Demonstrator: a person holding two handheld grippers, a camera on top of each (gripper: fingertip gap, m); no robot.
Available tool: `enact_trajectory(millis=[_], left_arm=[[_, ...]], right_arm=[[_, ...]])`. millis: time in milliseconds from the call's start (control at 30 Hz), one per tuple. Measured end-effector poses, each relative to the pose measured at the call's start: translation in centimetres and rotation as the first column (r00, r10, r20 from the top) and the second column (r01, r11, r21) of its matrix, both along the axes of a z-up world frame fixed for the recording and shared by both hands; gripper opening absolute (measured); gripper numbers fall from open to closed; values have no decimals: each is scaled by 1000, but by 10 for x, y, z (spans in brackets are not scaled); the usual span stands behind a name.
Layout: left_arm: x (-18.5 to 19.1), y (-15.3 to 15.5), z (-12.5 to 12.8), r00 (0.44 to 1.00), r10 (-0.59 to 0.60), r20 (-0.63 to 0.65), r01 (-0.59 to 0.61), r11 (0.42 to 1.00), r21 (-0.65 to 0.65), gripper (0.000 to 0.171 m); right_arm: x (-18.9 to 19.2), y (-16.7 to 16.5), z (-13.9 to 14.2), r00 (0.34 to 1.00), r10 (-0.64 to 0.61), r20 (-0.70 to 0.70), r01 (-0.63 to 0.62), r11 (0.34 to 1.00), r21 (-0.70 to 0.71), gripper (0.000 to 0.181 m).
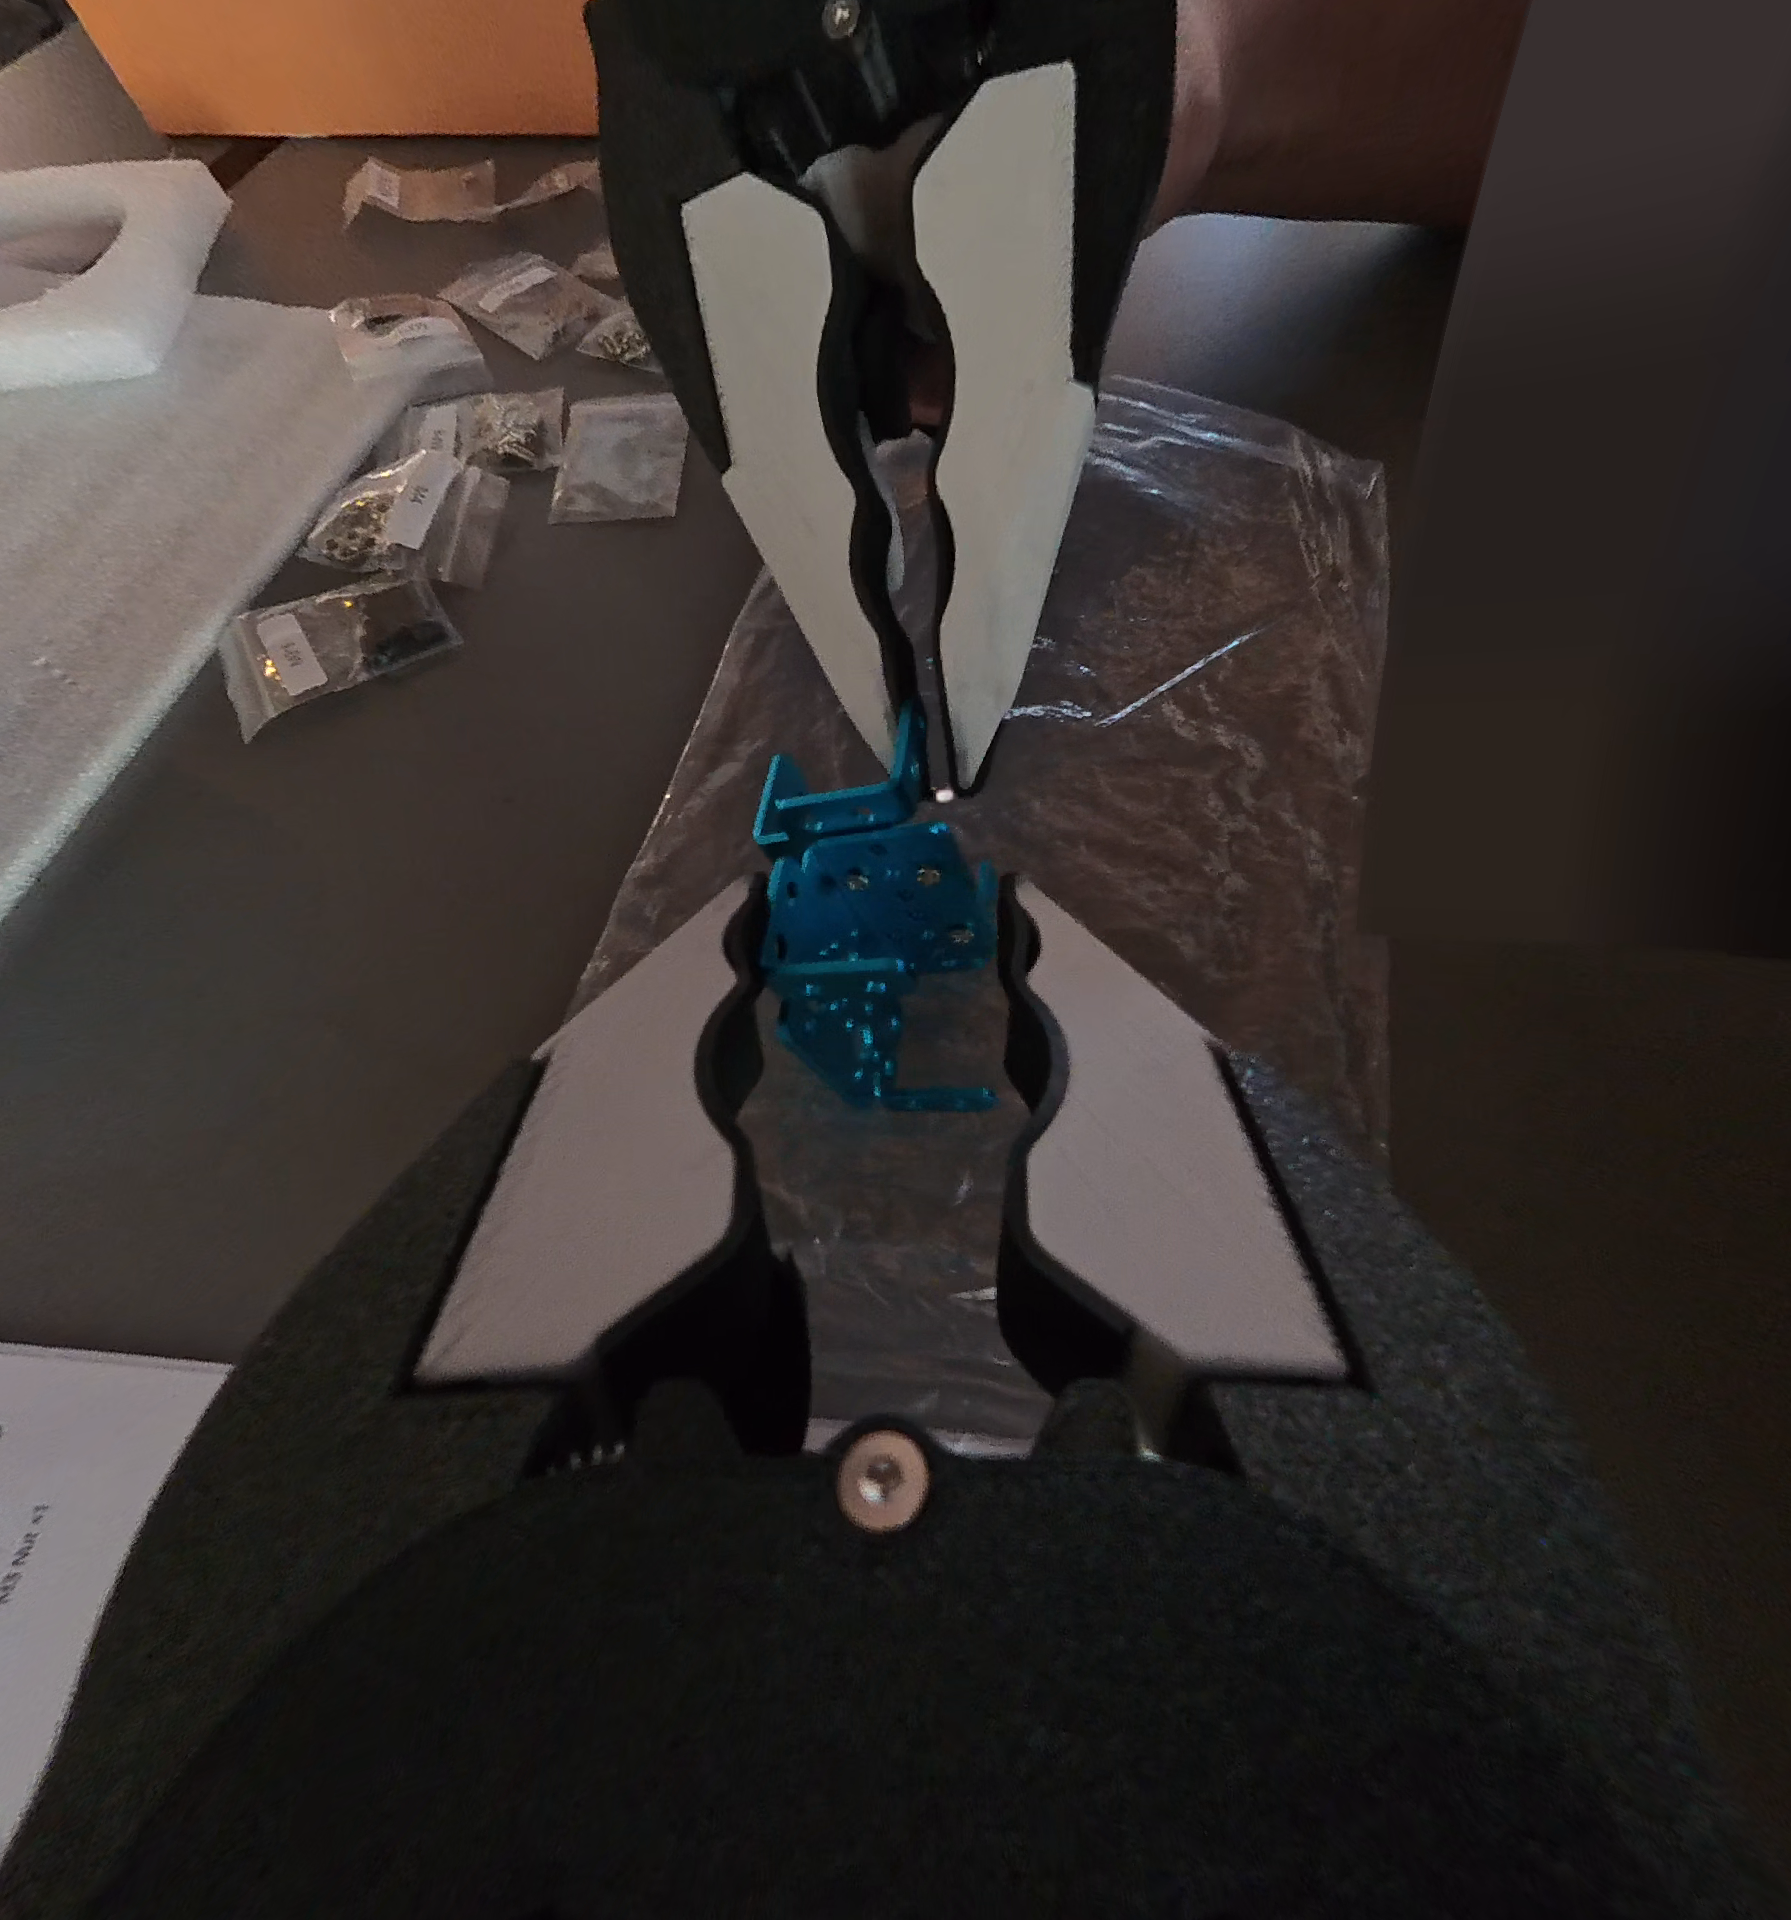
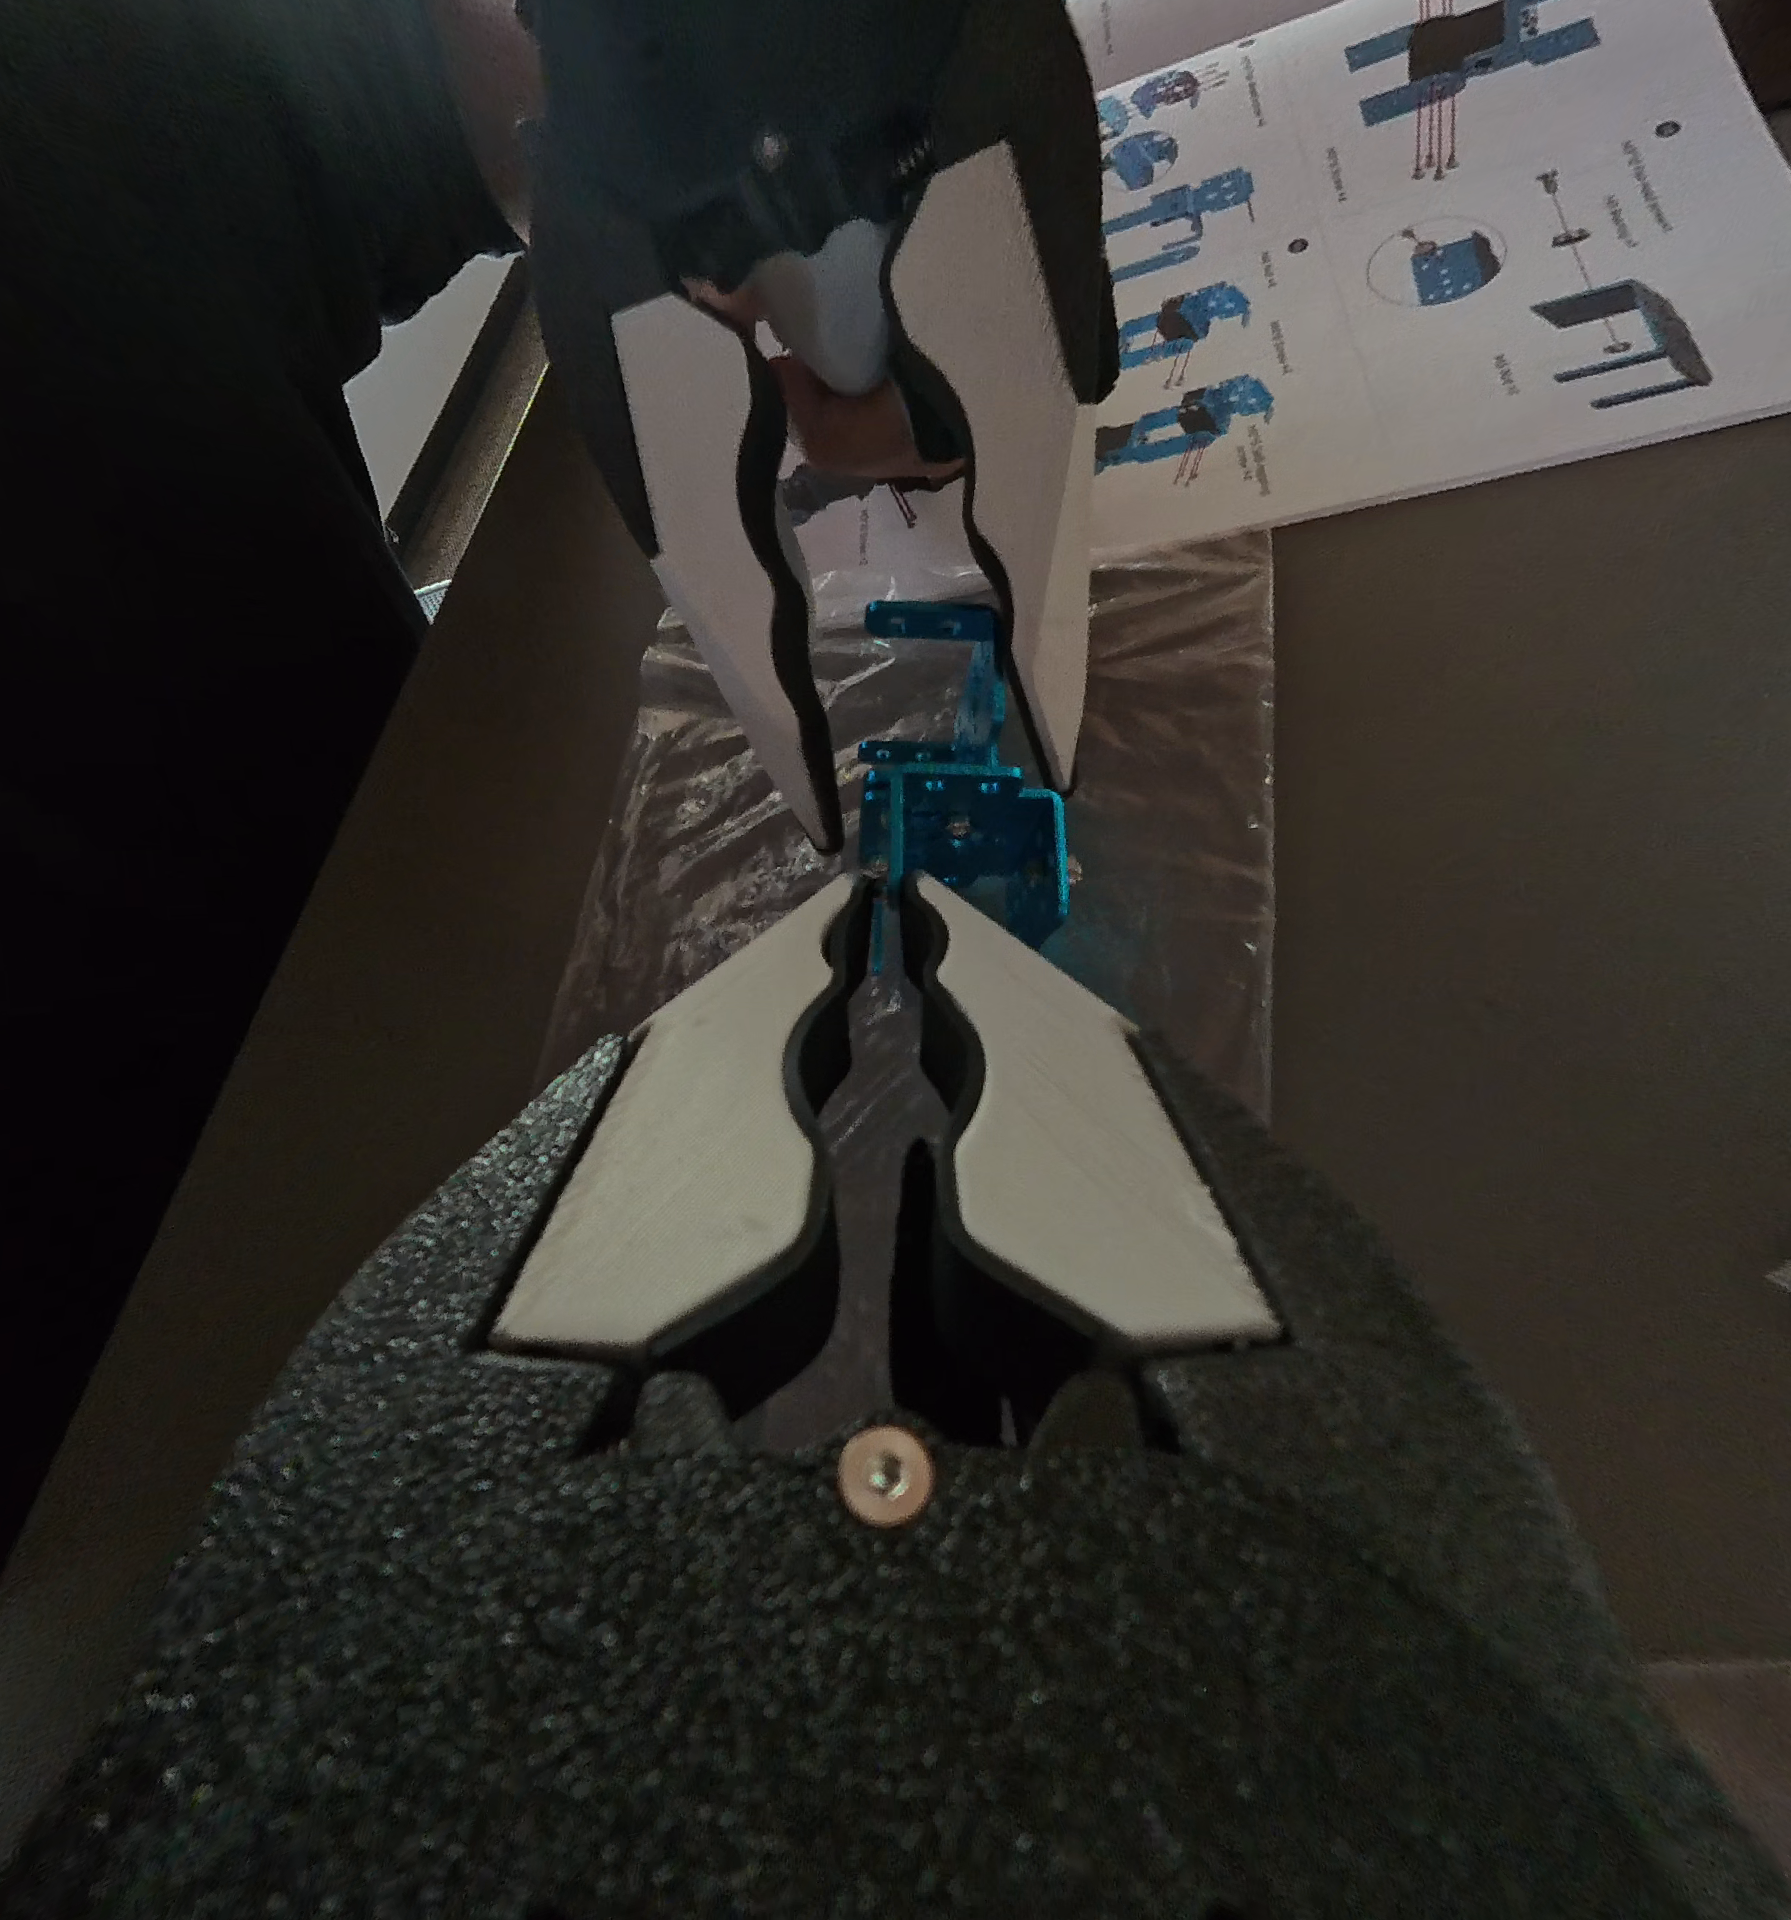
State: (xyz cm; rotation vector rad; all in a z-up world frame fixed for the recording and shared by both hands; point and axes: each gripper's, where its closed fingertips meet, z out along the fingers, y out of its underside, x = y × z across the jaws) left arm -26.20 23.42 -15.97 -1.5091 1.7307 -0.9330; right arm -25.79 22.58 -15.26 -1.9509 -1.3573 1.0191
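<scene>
The blue bracket assembly is straddled by the parted left claw and gripped by the nearly closed right claw, on clear plastic film near small parts bags.

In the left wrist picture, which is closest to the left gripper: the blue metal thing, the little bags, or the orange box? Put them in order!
From the left gripper:
1. Blue bracket, between its fingertips.
2. Little bags, farther back on the left.
3. Orange box, farthest, at the top left.
</scene>
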Motion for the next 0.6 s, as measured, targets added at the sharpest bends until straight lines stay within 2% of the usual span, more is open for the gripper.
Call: enact_trajectory(millis=[267,600], left_arm=[[5,2,-2,998,55,-16,-55,998,-15,41],[6,8,4,996,92,19,-91,995,-41,36]], right_arm=[[-4,6,1,999,-36,-25,37,999,19,4],[-4,10,6,995,-64,-83,61,998,-33,4]])
